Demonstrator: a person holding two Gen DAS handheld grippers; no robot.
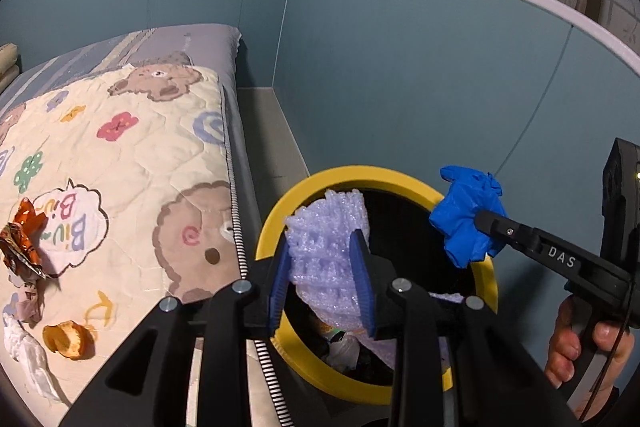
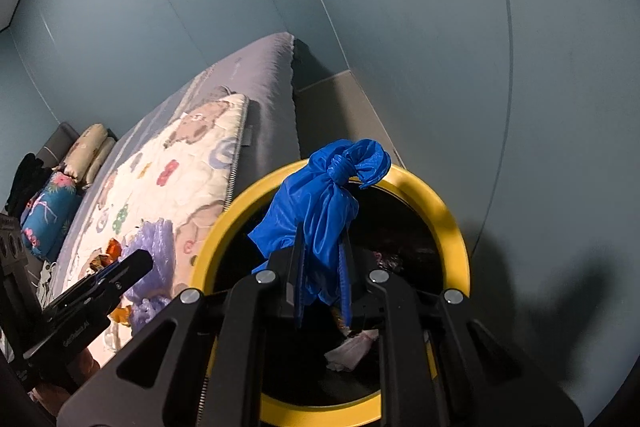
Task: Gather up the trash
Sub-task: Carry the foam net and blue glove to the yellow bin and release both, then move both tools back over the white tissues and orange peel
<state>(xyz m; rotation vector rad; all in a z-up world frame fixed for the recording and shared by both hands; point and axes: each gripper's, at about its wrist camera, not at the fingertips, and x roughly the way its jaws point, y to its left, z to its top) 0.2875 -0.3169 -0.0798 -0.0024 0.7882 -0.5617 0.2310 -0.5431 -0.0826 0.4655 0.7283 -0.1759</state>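
Observation:
A yellow-rimmed trash bin (image 1: 280, 219) (image 2: 448, 215) stands on the floor beside the bed. My left gripper (image 1: 322, 239) is shut on a lilac foam net sleeve (image 1: 320, 227) held over the bin's mouth. My right gripper (image 2: 322, 235) is shut on a knotted blue plastic bag (image 2: 316, 199), also above the bin opening. In the left wrist view the right gripper (image 1: 478, 223) comes in from the right with the blue bag (image 1: 464, 211). In the right wrist view the left gripper (image 2: 138, 261) holds the lilac foam (image 2: 154, 243) at the left.
On the cartoon bear quilt (image 1: 140, 163) lie an orange foil wrapper (image 1: 20, 235), an orange peel (image 1: 70, 341) and white crumpled tissue (image 1: 24, 355). Paper scraps (image 2: 352, 347) lie inside the bin. Blue walls close in behind, pillows (image 2: 84, 151) at the bed's far end.

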